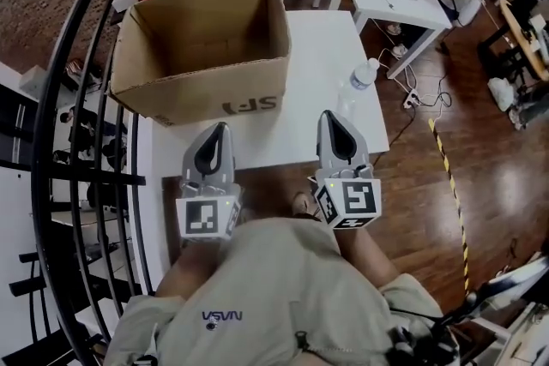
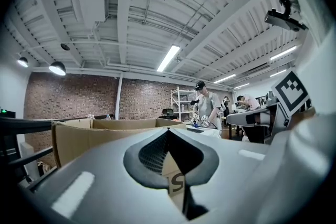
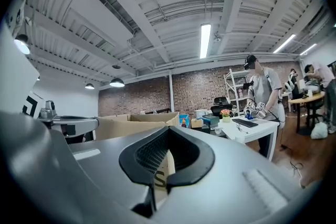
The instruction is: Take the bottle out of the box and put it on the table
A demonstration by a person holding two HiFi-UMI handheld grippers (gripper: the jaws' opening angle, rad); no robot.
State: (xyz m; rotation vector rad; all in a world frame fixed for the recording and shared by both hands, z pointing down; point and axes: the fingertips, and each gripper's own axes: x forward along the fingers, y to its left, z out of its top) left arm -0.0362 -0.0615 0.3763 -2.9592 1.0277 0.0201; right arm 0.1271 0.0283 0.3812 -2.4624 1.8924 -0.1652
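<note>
The left claw [image 1: 220, 129] and right claw [image 1: 330, 116] are pinched shut on nothing, while the bottle [image 1: 357, 85] sits on the counter [image 1: 319, 43] right of the box [image 1: 206, 86]; it looks light, slick and crushable, best gripped mid-body.

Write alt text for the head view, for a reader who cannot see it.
An open cardboard box sits on a white table, with a clear plastic bottle standing outside it near the table's right edge. At the near edge, the left gripper and right gripper are held side by side, both shut and empty, pointing across the table.
</note>
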